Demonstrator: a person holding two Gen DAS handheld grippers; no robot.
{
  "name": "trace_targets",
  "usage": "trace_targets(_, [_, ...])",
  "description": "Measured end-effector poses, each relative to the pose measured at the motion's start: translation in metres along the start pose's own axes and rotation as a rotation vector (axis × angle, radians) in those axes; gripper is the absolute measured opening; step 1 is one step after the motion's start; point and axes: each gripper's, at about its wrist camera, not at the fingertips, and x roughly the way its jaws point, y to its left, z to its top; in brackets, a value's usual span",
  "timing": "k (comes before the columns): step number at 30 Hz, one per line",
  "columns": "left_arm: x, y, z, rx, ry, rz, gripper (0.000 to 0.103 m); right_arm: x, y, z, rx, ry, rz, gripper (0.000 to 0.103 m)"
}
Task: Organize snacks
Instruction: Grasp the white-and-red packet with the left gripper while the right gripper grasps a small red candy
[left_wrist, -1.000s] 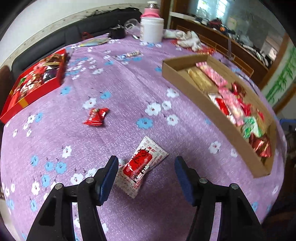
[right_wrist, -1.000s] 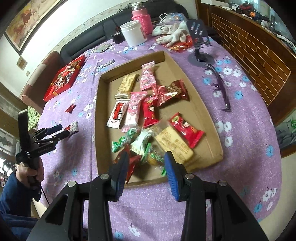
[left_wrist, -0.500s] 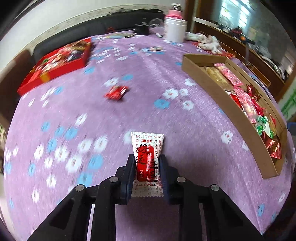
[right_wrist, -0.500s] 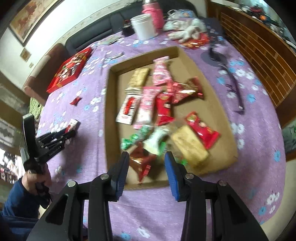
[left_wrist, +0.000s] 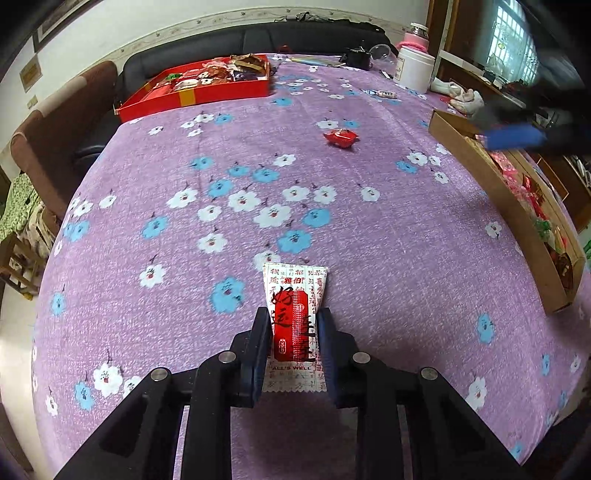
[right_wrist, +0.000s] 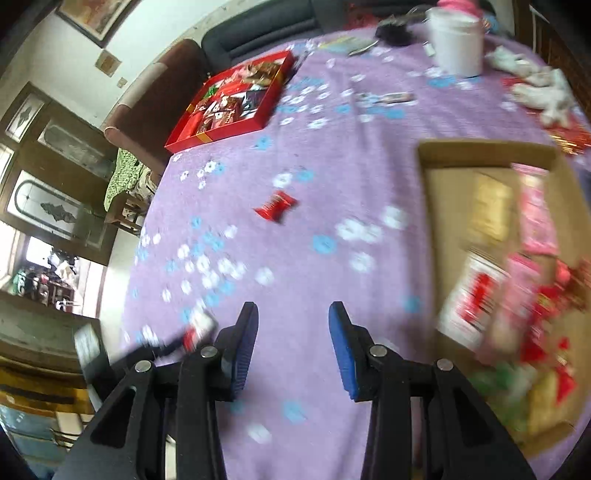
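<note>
My left gripper (left_wrist: 293, 317) is shut on a white-and-red snack packet (left_wrist: 295, 288), which sticks out forward over the purple flowered tablecloth (left_wrist: 369, 229). A small red wrapped candy (left_wrist: 341, 137) lies loose further out; the right wrist view shows this candy (right_wrist: 277, 206) too. To the right stands a cardboard tray (left_wrist: 491, 192) with several snacks in it. My right gripper (right_wrist: 291, 314) is open with nothing between its fingers, over bare cloth left of the tray (right_wrist: 480, 146). One of its blue pads (left_wrist: 515, 136) shows blurred above the tray's far end.
A red gift box (left_wrist: 192, 98) of sweets sits at the far left of the table. A white jar (left_wrist: 412, 70), a pink flask and white gloves stand at the far edge. A brown chair (left_wrist: 55, 140) and a black sofa border the table.
My left gripper shut on the packet and carried it across the cloth. My right gripper, still open, swung left from above the tray to over the tablecloth.
</note>
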Motion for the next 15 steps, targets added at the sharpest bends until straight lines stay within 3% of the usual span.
trace_targets(8, [-0.003,0.003,-0.004,0.026,-0.008,-0.026,0.026,0.072,0.013,0.054,0.158,0.04,-0.039,0.039])
trace_targets(15, [-0.002,0.007,-0.003,0.039,-0.012,-0.053,0.026,0.101,0.018,0.078,0.177,0.059,-0.137,0.039])
